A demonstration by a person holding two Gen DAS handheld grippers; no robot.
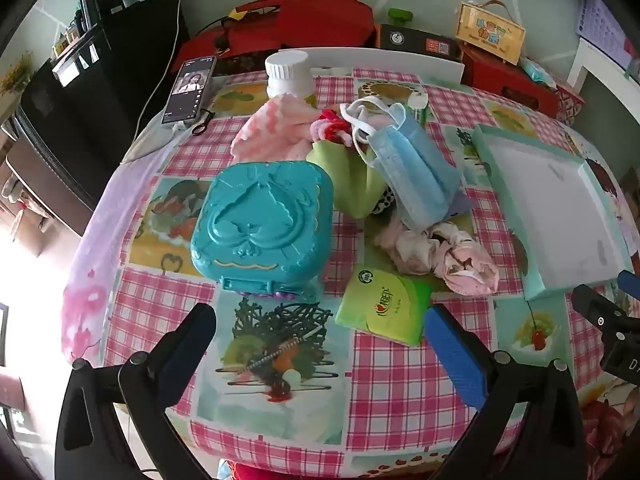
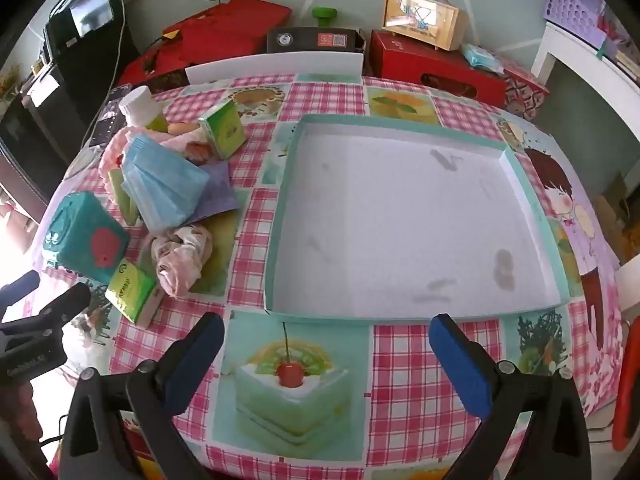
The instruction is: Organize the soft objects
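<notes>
Both the left gripper (image 1: 320, 332) and right gripper (image 2: 326, 340) hang spread, holding nothing (blue pads showing). Masks (image 1: 416, 176) top the soft pile mid-frame; the tray (image 2: 288, 216) fills the right view's centre.

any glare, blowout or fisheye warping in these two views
Left wrist view: daylight blows out the left edge white, and the table edge bows strongly; the blue masks are sharp. Right wrist view: a similar blown-out patch at the left, and the shallow box's straight rims curve; its white floor is bright but still shows smudges.
</notes>
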